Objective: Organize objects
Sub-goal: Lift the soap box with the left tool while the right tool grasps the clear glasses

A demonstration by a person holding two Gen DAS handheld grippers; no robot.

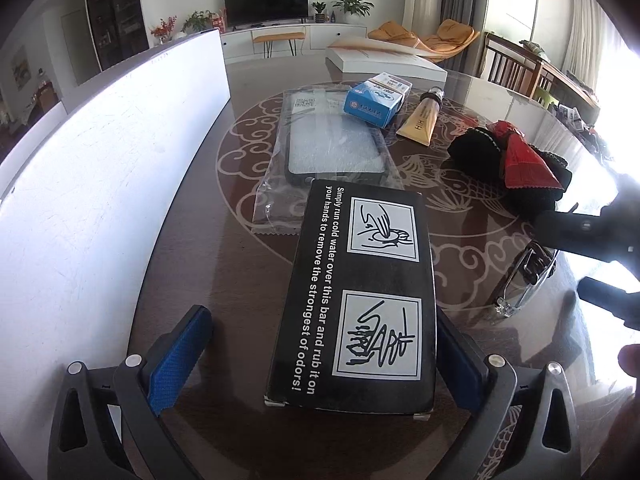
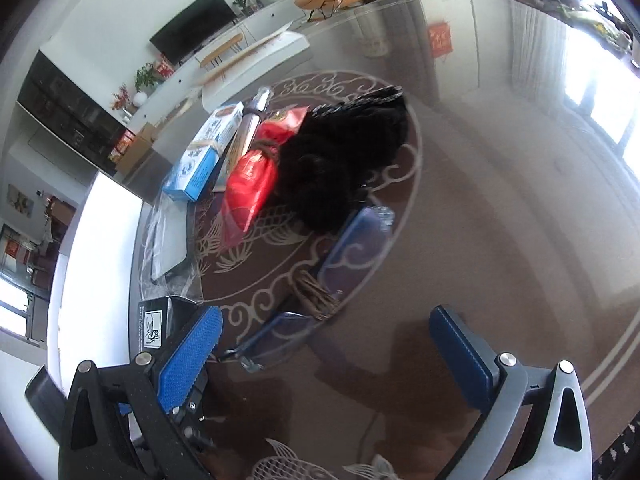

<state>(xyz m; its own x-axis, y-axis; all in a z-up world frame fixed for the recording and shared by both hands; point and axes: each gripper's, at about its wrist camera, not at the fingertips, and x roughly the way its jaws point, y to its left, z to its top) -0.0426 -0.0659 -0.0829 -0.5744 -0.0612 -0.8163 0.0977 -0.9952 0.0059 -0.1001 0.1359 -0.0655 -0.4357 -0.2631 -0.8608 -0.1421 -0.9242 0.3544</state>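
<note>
Black box (image 1: 352,300) right between the left gripper's fingers (image 1: 176,356) reads, in white: "Simply run cold water over this bar and rub it on your hands to remove the strongest of odors!" Beyond the fingertips, the yellow tube (image 1: 420,122) shows "HIH". Blue box (image 1: 376,98) print too small to read.

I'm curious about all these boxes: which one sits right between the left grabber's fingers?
The black box printed with white odor-removal instructions lies between the open left gripper. The blue box and flat white box lie farther back.
</note>
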